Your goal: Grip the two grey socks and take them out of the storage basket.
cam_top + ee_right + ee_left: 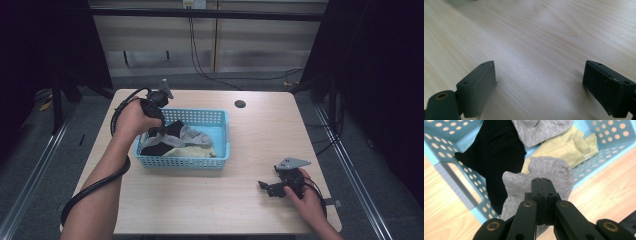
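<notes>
We see a pale wooden table [210, 200] with a light blue perforated basket [220, 150] standing left of its middle; inside the basket lie a black sock [496, 152], a yellow sock [571, 147] and a grey sock [541, 130], heaped loosely against one another. In the high view the left gripper [159, 126] hangs over the basket's left end, held in the person's left hand [131, 120], its cable looping down along the forearm; its tips dip among the cloth there. In the left gripper view we find its jaws pressed together with no gap between the pads, and a second grey sock [544, 177] lies pinched between them; the cloth spreads out beyond the jaw tips and also runs down beneath the jaws on their left side; this pinched grey sock sits over the basket's near wall, partly covering the yellow sock and touching the black one.

The right gripper [266, 187] rests low at the table's right front, well apart from the basket, held in the right hand [305, 197], with its grey three-cornered plate on top; in the right gripper view its jaws stand wide apart, with bare wood grain between them and nothing touching either pad. A small dark round hole [240, 104] marks the tabletop beyond the basket.
</notes>
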{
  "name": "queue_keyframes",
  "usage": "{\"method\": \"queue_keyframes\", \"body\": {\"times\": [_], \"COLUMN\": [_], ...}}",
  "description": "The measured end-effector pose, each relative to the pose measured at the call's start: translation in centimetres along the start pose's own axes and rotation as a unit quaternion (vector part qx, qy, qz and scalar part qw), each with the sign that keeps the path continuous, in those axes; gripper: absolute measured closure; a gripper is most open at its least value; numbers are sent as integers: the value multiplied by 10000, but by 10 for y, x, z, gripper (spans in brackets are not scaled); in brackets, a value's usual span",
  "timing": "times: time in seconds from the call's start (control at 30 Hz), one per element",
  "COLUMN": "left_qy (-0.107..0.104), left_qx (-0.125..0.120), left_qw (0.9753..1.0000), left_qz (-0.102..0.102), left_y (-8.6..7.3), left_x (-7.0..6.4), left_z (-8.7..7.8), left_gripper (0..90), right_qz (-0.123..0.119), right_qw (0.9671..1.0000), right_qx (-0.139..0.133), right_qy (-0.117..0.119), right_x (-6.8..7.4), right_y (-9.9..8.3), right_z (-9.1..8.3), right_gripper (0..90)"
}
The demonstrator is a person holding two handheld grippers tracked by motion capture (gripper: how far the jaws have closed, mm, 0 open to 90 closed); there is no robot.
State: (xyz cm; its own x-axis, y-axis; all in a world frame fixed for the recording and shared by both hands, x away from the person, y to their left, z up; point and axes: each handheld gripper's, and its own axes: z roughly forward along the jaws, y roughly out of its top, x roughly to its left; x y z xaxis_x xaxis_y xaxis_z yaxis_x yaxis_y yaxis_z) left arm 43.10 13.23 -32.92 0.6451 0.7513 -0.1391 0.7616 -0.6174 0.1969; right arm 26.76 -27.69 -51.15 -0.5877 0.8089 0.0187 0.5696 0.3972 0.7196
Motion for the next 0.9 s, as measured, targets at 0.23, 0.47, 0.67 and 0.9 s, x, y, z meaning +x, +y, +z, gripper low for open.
{"method": "queue_keyframes", "body": {"times": [0.23, 0.47, 0.67, 0.9], "left_qy": [40, 100, 127, 142], "left_qx": [-1, -55, -84, -164], "left_qw": [10000, 9999, 9999, 9998], "left_qz": [5, 10, 4, -51], "left_y": [-9, -17, -24, -33], "left_x": [1, 1, 2, 5], "left_z": [-17, -33, -42, -52], "left_gripper": [899, 899, 900, 899], "right_qz": [1, -2, 1, 2], "right_qw": [10000, 10000, 10000, 10000], "right_qx": [1, -2, 2, 0], "right_qy": [1, 1, 3, 2], "right_x": [0, 0, 0, 0], "right_y": [0, 0, 0, 0], "right_z": [0, 0, 0, 0], "right_gripper": [109, 109, 109, 109]}}
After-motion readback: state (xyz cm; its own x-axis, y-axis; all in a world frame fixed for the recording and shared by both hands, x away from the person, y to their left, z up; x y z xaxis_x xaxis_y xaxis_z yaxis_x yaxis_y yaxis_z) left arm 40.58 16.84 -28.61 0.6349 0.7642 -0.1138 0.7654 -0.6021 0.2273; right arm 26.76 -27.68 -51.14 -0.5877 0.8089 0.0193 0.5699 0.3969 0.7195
